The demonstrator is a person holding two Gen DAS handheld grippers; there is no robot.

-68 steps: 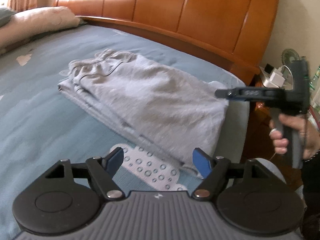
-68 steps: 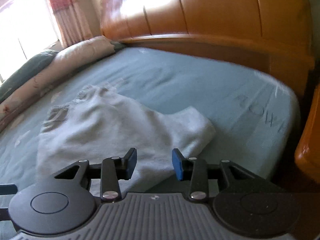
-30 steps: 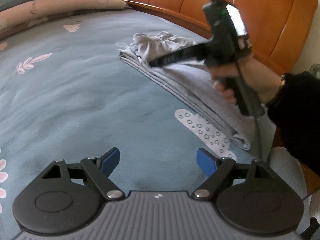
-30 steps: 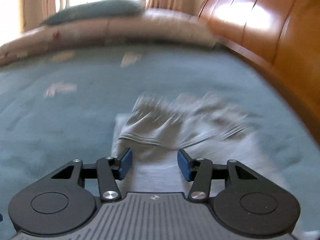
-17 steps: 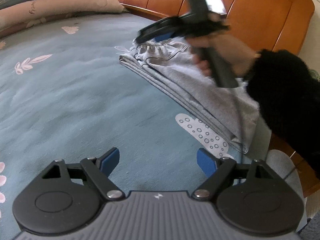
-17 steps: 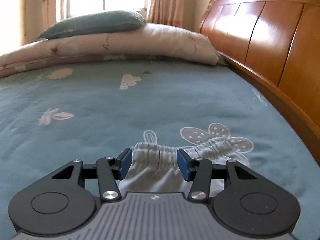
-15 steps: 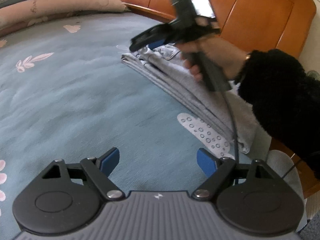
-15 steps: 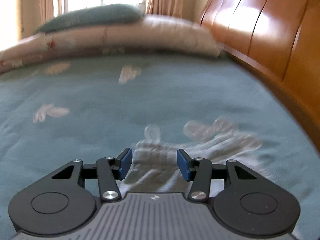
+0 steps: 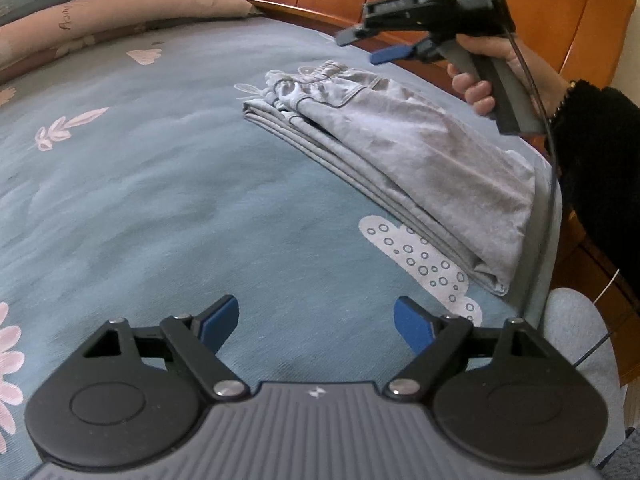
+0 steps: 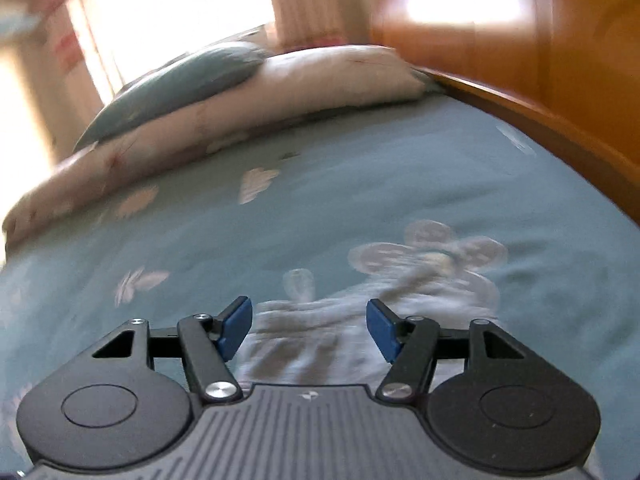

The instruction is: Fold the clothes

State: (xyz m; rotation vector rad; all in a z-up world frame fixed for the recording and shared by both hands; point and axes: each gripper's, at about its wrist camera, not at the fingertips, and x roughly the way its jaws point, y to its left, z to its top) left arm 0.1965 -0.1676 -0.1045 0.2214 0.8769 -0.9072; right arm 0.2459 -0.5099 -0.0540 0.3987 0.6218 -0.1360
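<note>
**Folded trousers at the bed's corner, both tools empty**

The grey trousers (image 9: 404, 152) lie folded in a long stack on the blue bedsheet (image 9: 168, 184), close to the near right corner of the bed. Their right end reaches almost to the mattress edge, and the gathered waistband points toward the wooden headboard (image 9: 552, 12), with a strip of sheet between them.

The left tool (image 9: 316, 322) hangs over bare sheet just short of the stack, its blue pads wide apart with nothing between them. To its left the sheet runs broad and open as far as the pillows (image 9: 120, 4).

The right tool (image 9: 360, 46), gripped by a hand (image 9: 486, 76) in a black sleeve (image 9: 596, 160), is above the waistband end. Its jaws have just been opening and nothing is between them; in its own blurred view the waistband shows below the parted pads (image 10: 236, 328).
</note>
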